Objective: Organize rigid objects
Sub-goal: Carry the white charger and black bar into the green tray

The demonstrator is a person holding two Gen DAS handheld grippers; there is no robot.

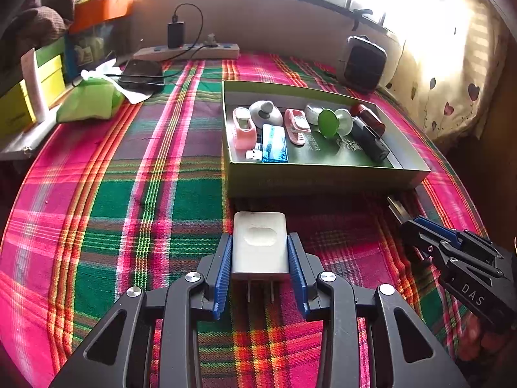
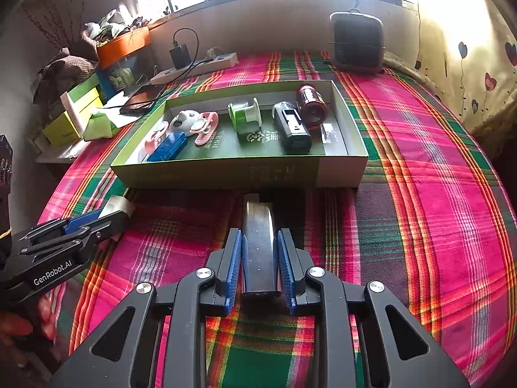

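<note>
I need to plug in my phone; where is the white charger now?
In the left wrist view, the white charger sits between the left claw fingers, on the plaid cloth before the green box.

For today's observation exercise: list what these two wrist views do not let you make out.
- Left wrist view: the white charger's underside; the left hand-held gripper's pads cover its sides.
- Left wrist view: the dark flat bar is mostly hidden behind the right hand-held gripper.
- Right wrist view: print on the green box is too small to read.
- Both views: windows are overexposed.
</note>
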